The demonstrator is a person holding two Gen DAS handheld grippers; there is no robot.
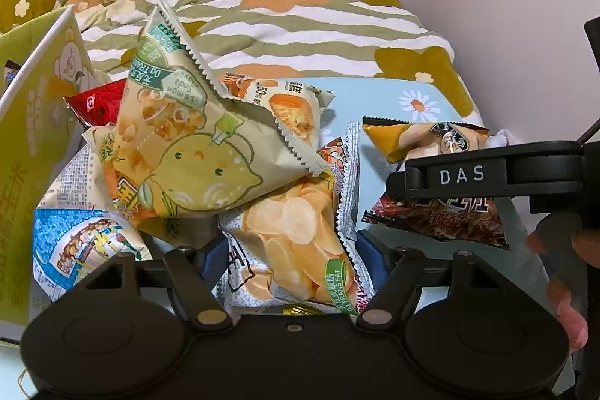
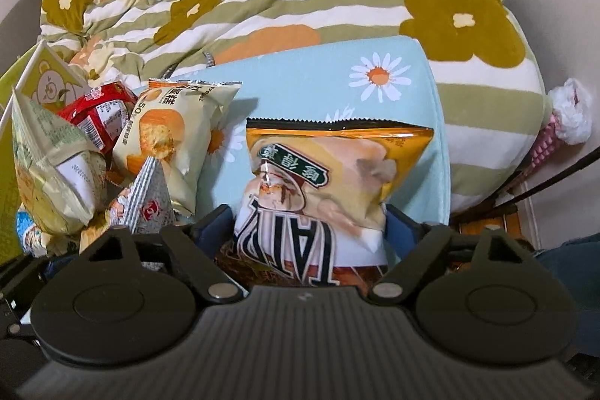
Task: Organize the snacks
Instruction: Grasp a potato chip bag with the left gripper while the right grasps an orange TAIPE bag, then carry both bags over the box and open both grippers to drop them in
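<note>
A silver bag printed with potato chips (image 1: 300,235) lies at the front of a heap of snacks, and my left gripper (image 1: 290,253) is shut on it, one blue finger (image 1: 210,261) against each side. A pale lemon-soda bag (image 1: 187,145) leans over the heap. In the right wrist view an orange bag with a cartoon figure (image 2: 337,182) fills the gap of my right gripper (image 2: 309,227). Blue fingers (image 2: 403,223) press its lower sides, so this gripper is shut on it. Beneath it lies a brown bag (image 1: 450,223).
A tall green paper bag (image 1: 33,122) stands at the left with a red pack (image 1: 101,104) beside it. A cake packet (image 2: 168,141) and a blue-and-white bag (image 1: 78,246) are in the heap. All rest on a light-blue daisy cushion (image 2: 337,77) before a striped floral quilt (image 1: 300,17).
</note>
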